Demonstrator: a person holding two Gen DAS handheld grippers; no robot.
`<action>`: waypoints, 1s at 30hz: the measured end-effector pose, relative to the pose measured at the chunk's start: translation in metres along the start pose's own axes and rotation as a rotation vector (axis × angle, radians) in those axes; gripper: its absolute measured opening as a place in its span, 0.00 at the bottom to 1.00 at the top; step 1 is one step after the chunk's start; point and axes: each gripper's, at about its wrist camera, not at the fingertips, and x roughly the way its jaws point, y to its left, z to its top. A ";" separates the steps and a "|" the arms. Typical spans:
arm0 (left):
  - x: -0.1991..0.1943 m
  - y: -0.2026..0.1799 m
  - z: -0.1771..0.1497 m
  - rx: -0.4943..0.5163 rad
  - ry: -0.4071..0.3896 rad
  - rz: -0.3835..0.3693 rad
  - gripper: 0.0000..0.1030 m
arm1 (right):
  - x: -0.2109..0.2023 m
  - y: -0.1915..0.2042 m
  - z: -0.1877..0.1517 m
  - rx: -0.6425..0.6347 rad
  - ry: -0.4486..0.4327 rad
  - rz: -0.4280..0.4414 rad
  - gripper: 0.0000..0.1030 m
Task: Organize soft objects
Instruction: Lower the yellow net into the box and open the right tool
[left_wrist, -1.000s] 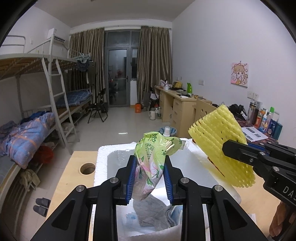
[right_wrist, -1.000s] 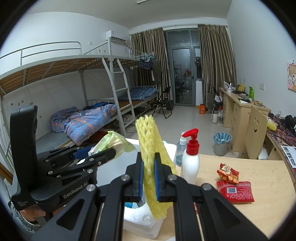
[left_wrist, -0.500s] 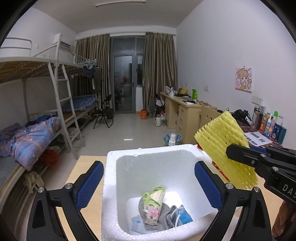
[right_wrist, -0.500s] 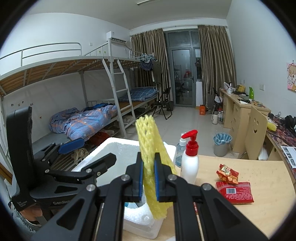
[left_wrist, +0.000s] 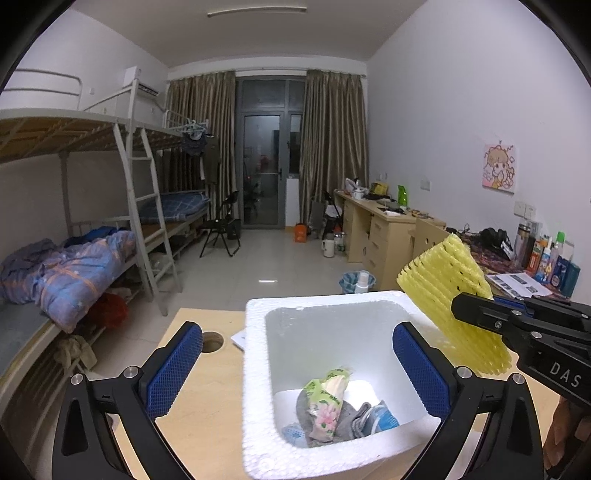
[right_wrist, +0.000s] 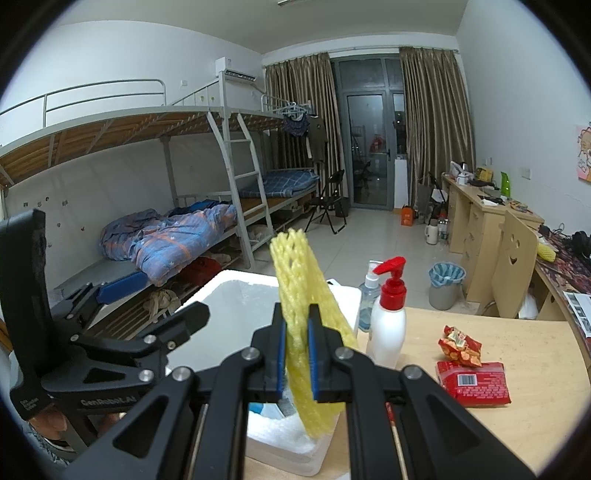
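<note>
Inside one foam box (left_wrist: 255, 373) — one green packet (left_wrist: 327, 400), perhaps two socks (left_wrist: 360, 422).

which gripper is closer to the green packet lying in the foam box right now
Left. The left gripper hangs open directly above the foam box, with the green packet below between its fingers. The right gripper is off to the box's side, shut on the yellow foam net.

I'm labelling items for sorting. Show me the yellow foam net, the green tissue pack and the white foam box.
yellow foam net (right_wrist: 295, 295): right wrist view, its mesh just above the jaws.
green tissue pack (left_wrist: 327, 400): left wrist view, middle of the wrapper.
white foam box (left_wrist: 255, 369): left wrist view, its left rim.
</note>
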 end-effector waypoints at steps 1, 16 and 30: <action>-0.002 0.003 0.000 -0.004 0.000 0.000 1.00 | 0.001 0.001 0.000 -0.001 0.001 0.002 0.13; -0.027 0.041 -0.006 -0.045 -0.036 0.086 1.00 | 0.019 0.028 0.006 -0.047 0.033 0.054 0.13; -0.028 0.056 -0.011 -0.060 -0.029 0.097 1.00 | 0.040 0.044 0.011 -0.067 0.058 0.064 0.13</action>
